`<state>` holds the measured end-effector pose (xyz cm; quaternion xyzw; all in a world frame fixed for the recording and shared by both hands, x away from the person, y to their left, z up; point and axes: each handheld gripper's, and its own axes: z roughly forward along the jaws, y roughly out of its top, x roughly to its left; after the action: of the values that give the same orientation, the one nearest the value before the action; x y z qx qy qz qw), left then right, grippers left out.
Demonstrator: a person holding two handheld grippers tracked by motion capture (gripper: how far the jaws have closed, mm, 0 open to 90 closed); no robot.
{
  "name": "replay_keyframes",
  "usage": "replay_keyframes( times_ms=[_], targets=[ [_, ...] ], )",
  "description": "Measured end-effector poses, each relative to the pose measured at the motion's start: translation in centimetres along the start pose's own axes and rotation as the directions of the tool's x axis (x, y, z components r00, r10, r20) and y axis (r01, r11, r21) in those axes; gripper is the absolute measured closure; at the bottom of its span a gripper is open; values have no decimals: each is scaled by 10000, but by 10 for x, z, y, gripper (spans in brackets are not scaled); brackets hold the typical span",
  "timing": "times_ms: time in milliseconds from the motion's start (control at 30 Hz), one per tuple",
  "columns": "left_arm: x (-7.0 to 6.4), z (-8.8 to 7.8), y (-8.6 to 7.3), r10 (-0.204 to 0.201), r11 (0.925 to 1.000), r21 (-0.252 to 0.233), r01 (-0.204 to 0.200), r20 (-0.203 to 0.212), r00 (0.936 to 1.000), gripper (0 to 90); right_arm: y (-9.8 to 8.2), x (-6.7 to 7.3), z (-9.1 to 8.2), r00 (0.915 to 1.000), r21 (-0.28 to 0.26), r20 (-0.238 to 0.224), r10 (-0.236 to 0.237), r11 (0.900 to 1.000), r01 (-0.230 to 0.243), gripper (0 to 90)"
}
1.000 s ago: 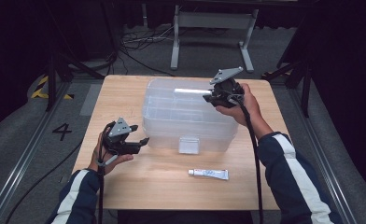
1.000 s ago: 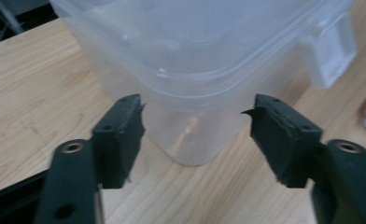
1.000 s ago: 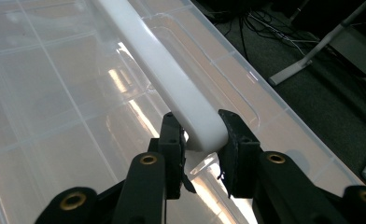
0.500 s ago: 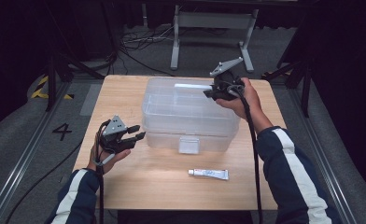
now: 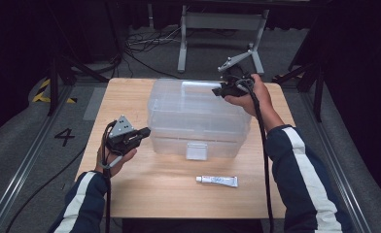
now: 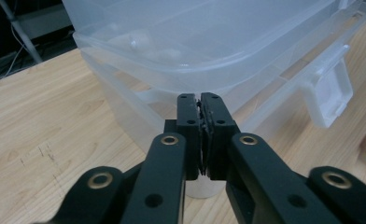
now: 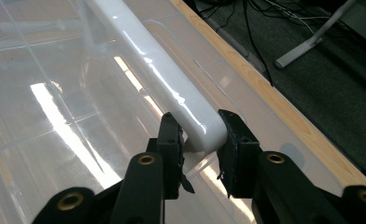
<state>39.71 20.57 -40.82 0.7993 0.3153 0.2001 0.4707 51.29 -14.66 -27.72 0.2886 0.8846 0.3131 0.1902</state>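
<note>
Dark floor, loose cables and a grey metal stand (image 5: 221, 24) sit behind the light wooden table (image 5: 145, 194) I am working over. On the middle of that table stands a clear plastic storage box (image 5: 198, 119) with its lid on, a white carry handle (image 5: 200, 86) along the far side of the lid and a white latch (image 5: 197, 150) on its near wall.

My right tool (image 5: 216, 91) is up at the far right corner of the lid; in the right gripper view its jaws sit on either side of the end of the white handle (image 7: 172, 88) and the pads press against it, so it has hold of the handle.

My left tool (image 5: 145, 132) is held low at the box's near left side, its tips pointing at the box wall and just beside it. In the left gripper view the jaws have just been closing and now meet pad to pad with nothing between them, the box corner (image 6: 209, 60) directly ahead.

A small white tube (image 5: 217, 180) lies on the table nearer me, apart from the box.
</note>
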Motion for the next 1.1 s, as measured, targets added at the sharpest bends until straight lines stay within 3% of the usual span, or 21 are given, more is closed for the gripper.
replay_keyframes(
  times_ms=[400,600,700,867,1100],
  targets=[
    [0,4,1,-62,10000,-59,62,-7,10000,899,0,3,0,9998,-77,192,-70,9999,72,710],
    [0,3,1,-55,10000,-72,55,1,10000,899,-4,7,-13,9965,-334,685,-481,9982,505,669],
    [0,3,1,-48,10000,-75,48,28,10000,899,-9,8,-22,9963,-565,622,-599,9964,634,667],
    [0,3,2,28,9999,-101,-28,6,10000,899,-31,-1,-44,9963,-1196,784,-344,9919,437,667],
    [0,3,2,82,9999,-81,-81,37,10000,899,-58,-10,-62,9958,-1613,915,-39,9867,187,666]
  ],
)
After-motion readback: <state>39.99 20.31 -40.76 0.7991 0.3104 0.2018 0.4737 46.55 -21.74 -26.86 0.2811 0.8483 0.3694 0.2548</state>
